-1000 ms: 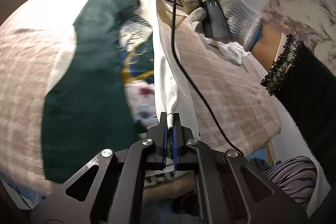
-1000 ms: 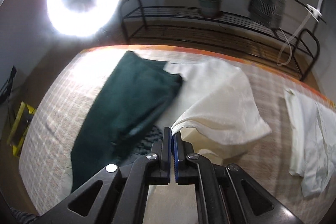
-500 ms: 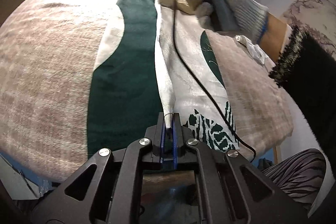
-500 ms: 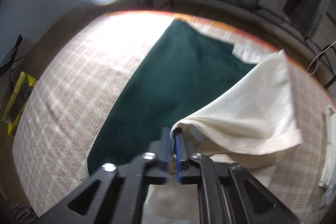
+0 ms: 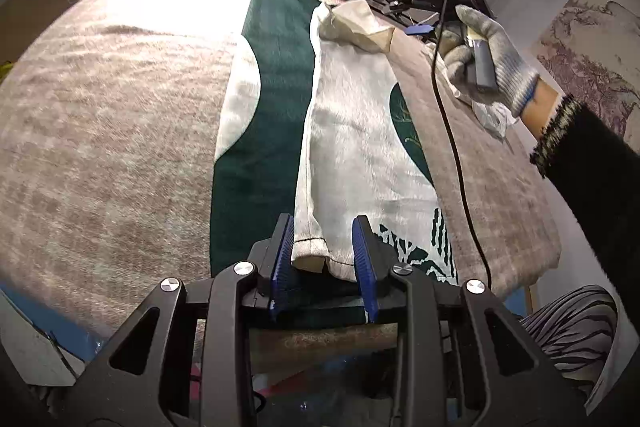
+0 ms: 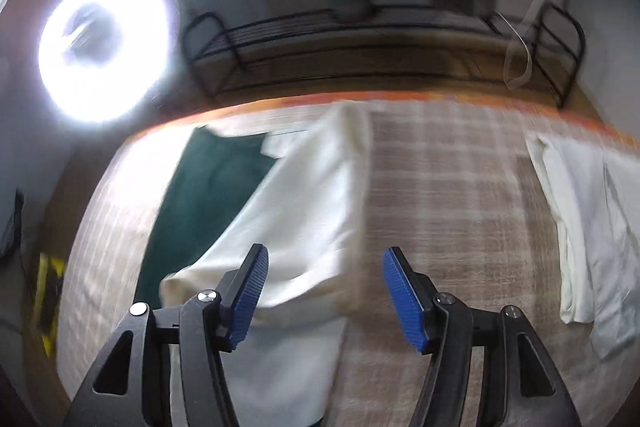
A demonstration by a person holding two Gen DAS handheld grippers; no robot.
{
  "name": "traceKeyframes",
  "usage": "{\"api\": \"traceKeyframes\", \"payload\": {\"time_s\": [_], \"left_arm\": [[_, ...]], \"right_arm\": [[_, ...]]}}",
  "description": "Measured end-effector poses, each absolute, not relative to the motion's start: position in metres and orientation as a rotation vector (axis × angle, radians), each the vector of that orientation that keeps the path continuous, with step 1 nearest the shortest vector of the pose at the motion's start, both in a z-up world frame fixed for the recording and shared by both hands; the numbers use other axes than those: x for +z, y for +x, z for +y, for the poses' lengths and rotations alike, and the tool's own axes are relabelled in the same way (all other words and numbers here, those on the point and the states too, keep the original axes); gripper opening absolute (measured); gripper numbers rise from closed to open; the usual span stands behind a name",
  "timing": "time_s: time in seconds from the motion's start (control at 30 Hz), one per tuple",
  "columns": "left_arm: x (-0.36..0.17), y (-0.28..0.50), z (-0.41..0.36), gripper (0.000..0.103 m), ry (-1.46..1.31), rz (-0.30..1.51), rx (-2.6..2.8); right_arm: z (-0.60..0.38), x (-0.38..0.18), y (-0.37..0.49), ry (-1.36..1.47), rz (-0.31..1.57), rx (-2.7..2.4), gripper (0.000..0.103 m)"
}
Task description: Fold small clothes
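A small green and cream garment (image 5: 272, 131) lies lengthwise on the plaid tablecloth (image 5: 100, 131). Its cream side (image 5: 352, 139) is folded over the green. My left gripper (image 5: 323, 255) is at the near hem with its jaws opening; the cream hem corner sits loose between the blue pads (image 5: 282, 255). In the blurred right wrist view my right gripper (image 6: 324, 291) hovers above the far end of the cream fold (image 6: 308, 211), jaws opening and nothing pressed between them. The green part (image 6: 208, 179) shows to the left. A gloved hand (image 5: 488, 63) holds that gripper's handle.
A second pale cloth (image 6: 580, 227) lies at the right of the table. A black cable (image 5: 456, 155) hangs across the table's right side. Beyond the far edge are a black metal rack (image 6: 360, 39) and a ring light (image 6: 104, 43). A dark sleeve (image 5: 592, 163) reaches in from the right.
Both grippers carried the cream edge across the green cloth, laid it flat and opened. The right gripper has since pulled away from the cloth's far end.
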State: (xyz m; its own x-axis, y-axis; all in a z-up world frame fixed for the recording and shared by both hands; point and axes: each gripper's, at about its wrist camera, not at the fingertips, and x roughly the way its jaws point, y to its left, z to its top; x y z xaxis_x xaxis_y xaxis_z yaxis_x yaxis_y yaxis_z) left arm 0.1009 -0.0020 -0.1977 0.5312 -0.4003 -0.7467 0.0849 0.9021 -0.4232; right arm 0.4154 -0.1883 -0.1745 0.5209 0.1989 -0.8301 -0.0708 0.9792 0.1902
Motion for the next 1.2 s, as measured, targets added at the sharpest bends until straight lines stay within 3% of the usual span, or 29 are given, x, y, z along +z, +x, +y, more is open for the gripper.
{"api": "traceKeyframes", "payload": {"time_s": [0.1, 0.17, 0.2, 0.23, 0.3, 0.4, 0.8, 0.9, 1.0, 1.2], "left_arm": [[-0.206, 0.108, -0.005, 0.03, -0.371, 1.001, -0.306], [-0.213, 0.11, -0.006, 0.03, -0.368, 1.017, -0.31], [-0.215, 0.111, -0.006, 0.03, -0.371, 1.024, -0.31], [-0.219, 0.113, -0.006, 0.03, -0.376, 1.033, -0.311], [-0.223, 0.116, -0.006, 0.029, -0.38, 1.04, -0.316], [-0.228, 0.119, -0.007, 0.016, -0.369, 1.045, -0.321], [-0.233, 0.128, -0.01, 0.012, -0.362, 1.034, -0.353], [-0.234, 0.128, -0.009, 0.012, -0.368, 1.033, -0.355], [-0.233, 0.127, -0.009, 0.012, -0.367, 1.031, -0.357], [-0.233, 0.125, -0.008, 0.012, -0.375, 1.034, -0.357]], "right_arm": [[-0.189, -0.189, 0.43, 0.174, 1.055, 0.187, 0.057], [-0.182, -0.199, 0.438, 0.141, 1.09, 0.19, 0.045], [-0.175, -0.205, 0.443, 0.107, 1.114, 0.177, 0.022], [-0.17, -0.208, 0.445, 0.082, 1.132, 0.167, 0.007], [-0.166, -0.209, 0.447, 0.066, 1.138, 0.166, 0.002], [-0.159, -0.192, 0.448, 0.079, 1.102, 0.212, 0.001], [-0.072, -0.163, 0.514, 0.185, 1.06, 0.353, 0.001], [-0.044, -0.173, 0.529, 0.183, 1.077, 0.371, 0.01], [-0.036, -0.174, 0.53, 0.237, 1.064, 0.425, 0.035], [-0.061, -0.164, 0.5, 0.177, 1.03, 0.369, 0.036]]}}
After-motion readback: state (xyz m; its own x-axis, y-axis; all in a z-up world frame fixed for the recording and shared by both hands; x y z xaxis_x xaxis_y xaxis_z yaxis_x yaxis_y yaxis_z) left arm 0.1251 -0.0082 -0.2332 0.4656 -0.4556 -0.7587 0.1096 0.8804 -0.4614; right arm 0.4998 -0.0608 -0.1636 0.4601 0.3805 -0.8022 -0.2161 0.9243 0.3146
